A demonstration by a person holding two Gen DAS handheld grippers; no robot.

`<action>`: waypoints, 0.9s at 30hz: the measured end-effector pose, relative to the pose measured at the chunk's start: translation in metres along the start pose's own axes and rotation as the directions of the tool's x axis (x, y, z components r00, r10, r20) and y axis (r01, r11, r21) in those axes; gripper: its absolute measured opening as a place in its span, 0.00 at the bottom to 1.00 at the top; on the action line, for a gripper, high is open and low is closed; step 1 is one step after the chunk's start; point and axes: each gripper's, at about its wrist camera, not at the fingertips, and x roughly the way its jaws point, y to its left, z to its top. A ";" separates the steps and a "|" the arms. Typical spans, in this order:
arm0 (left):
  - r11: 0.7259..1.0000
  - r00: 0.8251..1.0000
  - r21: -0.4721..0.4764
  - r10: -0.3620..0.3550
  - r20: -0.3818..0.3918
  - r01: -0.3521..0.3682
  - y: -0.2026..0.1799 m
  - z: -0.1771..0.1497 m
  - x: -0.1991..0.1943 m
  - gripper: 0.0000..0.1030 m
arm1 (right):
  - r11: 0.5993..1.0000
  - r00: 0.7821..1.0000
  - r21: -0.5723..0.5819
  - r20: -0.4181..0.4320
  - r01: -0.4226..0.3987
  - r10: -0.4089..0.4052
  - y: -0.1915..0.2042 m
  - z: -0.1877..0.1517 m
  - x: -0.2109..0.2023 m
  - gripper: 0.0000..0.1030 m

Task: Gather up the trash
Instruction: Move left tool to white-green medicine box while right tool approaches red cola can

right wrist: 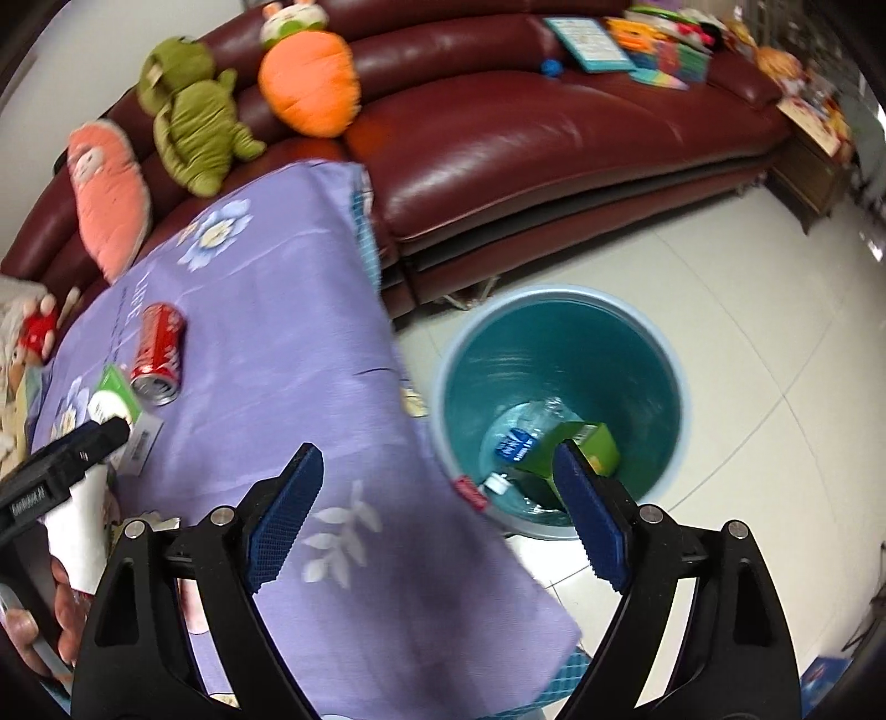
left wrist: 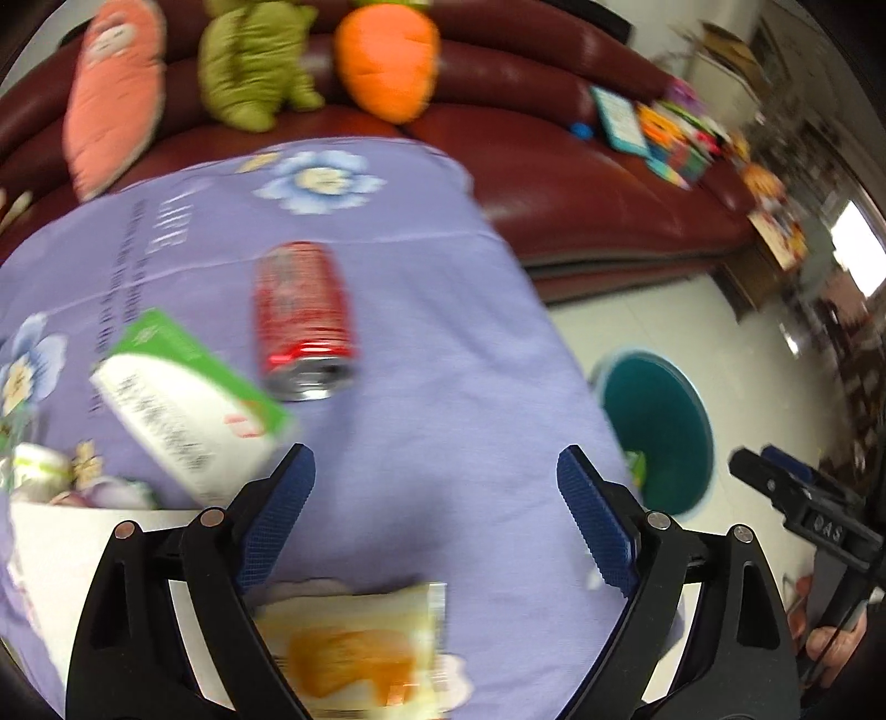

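Note:
A red soda can (left wrist: 302, 321) lies on its side on the purple flowered tablecloth (left wrist: 443, 310). A green-and-white carton (left wrist: 188, 399) lies beside it, and a yellow snack wrapper (left wrist: 360, 648) lies under my left gripper (left wrist: 437, 465). That gripper hangs open over bare cloth with nothing between its fingers. My right gripper (right wrist: 437, 459) is open and empty too, over the table's right edge beside the teal bin (right wrist: 554, 293). A green carton (right wrist: 592, 443) and a plastic bottle (right wrist: 520, 443) lie in the bin. The red soda can (right wrist: 158, 354) shows far left in the right wrist view.
A dark red leather sofa (right wrist: 526, 138) stands behind the table with a pink plush (right wrist: 108, 194), a green plush (right wrist: 188, 116) and an orange carrot plush (right wrist: 310, 83). Books and toys (right wrist: 637, 44) crowd its right end. White paper (left wrist: 83, 554) and small wrappers lie at the table's left. White tiled floor (right wrist: 747, 332) surrounds the bin.

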 end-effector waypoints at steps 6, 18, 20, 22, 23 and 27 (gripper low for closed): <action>0.985 0.998 -0.163 0.057 -0.002 -0.056 0.068 0.004 -0.010 0.88 | 0.993 0.999 -0.116 -0.036 -0.002 -0.002 0.046 0.011 0.011 0.79; 0.950 0.989 -0.273 0.142 -0.045 -0.149 0.154 0.015 0.008 0.88 | 0.945 0.992 -0.316 -0.114 -0.079 0.045 0.150 0.056 0.042 0.79; 0.949 0.988 -0.277 0.144 -0.053 -0.154 0.163 0.017 0.011 0.88 | 0.936 0.989 -0.336 -0.133 -0.107 0.065 0.169 0.065 0.052 0.79; 0.946 0.989 -0.289 0.136 -0.062 -0.149 0.174 0.018 0.015 0.88 | 0.927 0.986 -0.349 -0.144 -0.134 0.088 0.187 0.072 0.063 0.79; 0.944 0.989 -0.296 0.131 -0.066 -0.145 0.178 0.018 0.016 0.88 | 0.924 0.983 -0.352 -0.152 -0.153 0.105 0.196 0.076 0.070 0.79; 0.938 0.990 -0.319 0.115 -0.085 -0.136 0.189 0.016 0.021 0.88 | 0.912 0.964 -0.339 -0.204 -0.232 0.170 0.225 0.086 0.099 0.79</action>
